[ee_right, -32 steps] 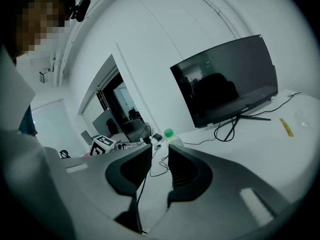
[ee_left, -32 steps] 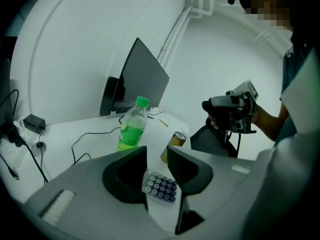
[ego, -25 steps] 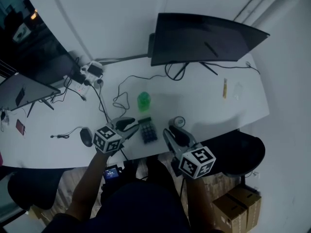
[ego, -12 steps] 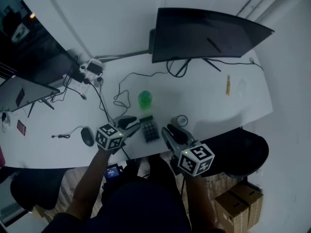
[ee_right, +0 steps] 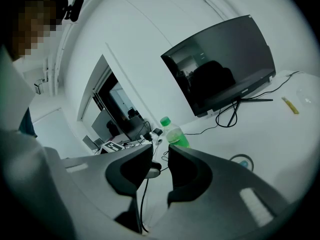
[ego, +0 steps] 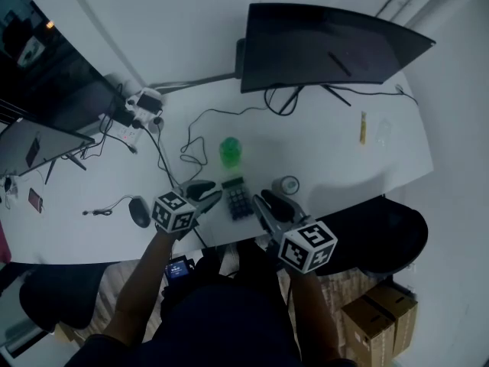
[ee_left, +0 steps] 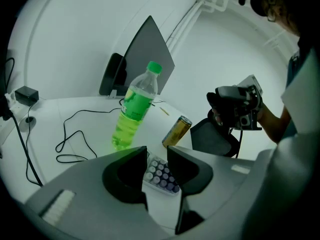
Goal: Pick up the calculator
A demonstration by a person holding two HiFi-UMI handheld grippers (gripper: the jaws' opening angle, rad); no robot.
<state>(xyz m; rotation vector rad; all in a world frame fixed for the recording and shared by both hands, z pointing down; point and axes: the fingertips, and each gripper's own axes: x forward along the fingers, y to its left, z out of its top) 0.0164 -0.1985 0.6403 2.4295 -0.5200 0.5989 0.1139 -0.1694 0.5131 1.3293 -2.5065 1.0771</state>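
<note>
The dark calculator (ego: 238, 199) lies flat near the white desk's (ego: 321, 159) front edge, with pale keys showing in the left gripper view (ee_left: 161, 174). My left gripper (ego: 208, 193) hovers just to its left. Its jaws (ee_left: 157, 156) stand apart, and the calculator shows through the gap, beyond the tips and untouched. My right gripper (ego: 269, 201) hangs at the calculator's right, jaws (ee_right: 161, 156) apart with nothing between them. A green bottle (ego: 230, 151) stands upright behind the calculator, and a can (ego: 288, 186) stands to its right.
A large dark monitor (ego: 328, 48) stands at the back, with a second screen (ego: 46, 140) at the far left. Cables and a power strip (ego: 141, 105) lie at back left, a mouse (ego: 138, 212) at front left. A black chair (ego: 382, 235) stands under the desk's right front edge.
The left gripper has sunk slightly toward the desk beside the calculator. The right gripper and the desk's objects have kept their places.
</note>
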